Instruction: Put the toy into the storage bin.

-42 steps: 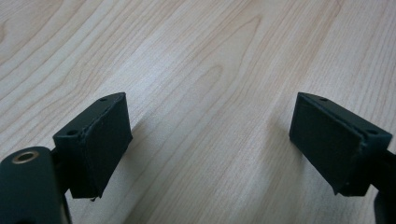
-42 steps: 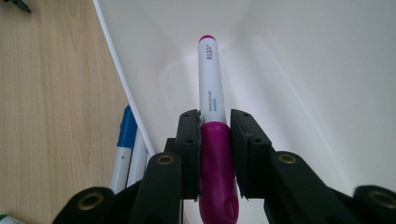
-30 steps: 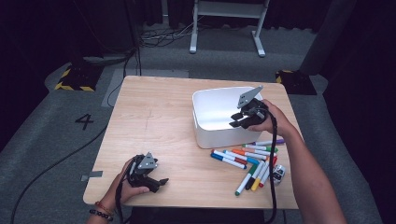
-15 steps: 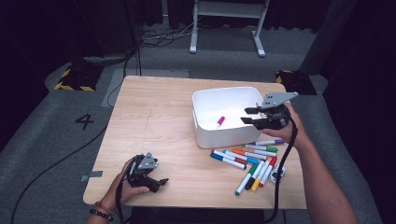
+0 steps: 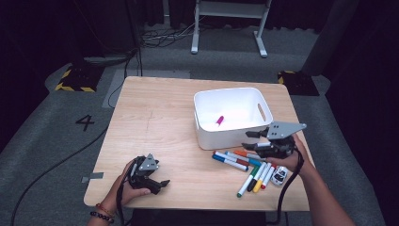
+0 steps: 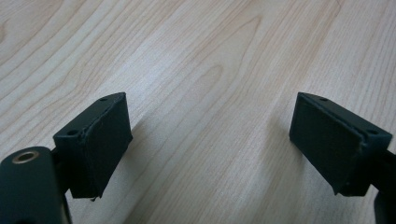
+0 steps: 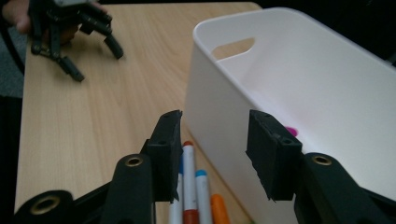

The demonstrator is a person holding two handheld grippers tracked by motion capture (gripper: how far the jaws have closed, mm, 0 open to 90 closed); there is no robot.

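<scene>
A white bin [image 5: 203, 123] stands on the right half of the wooden table [image 5: 155, 117], with one pink marker [image 5: 219, 121] lying inside it. Several coloured markers [image 5: 247, 167] lie loose in front of the bin. My right gripper [image 5: 249, 140] hovers open just above those markers, close to the bin's front wall. In the right gripper view the open jaws [image 7: 215, 126] hold nothing; marker tips [image 7: 188, 158] show below them, the bin wall [image 7: 219, 107] is to the right, and a bit of the pink marker [image 7: 291, 131] peeks out. My left gripper [image 5: 161, 185] rests open near the front left edge, wide [image 6: 210, 149] over bare wood.
A small white and black object [image 5: 280, 175] lies beside the markers near my right wrist. The table's front edge [image 5: 188, 207] runs close to both hands. Bare wood [image 5: 155, 117] spreads left of the bin. Cables and a stand sit on the floor behind.
My right gripper has drawn back from over the bin and come down toward the loose markers. The pink marker now lies in the bin. The left gripper stayed put.
</scene>
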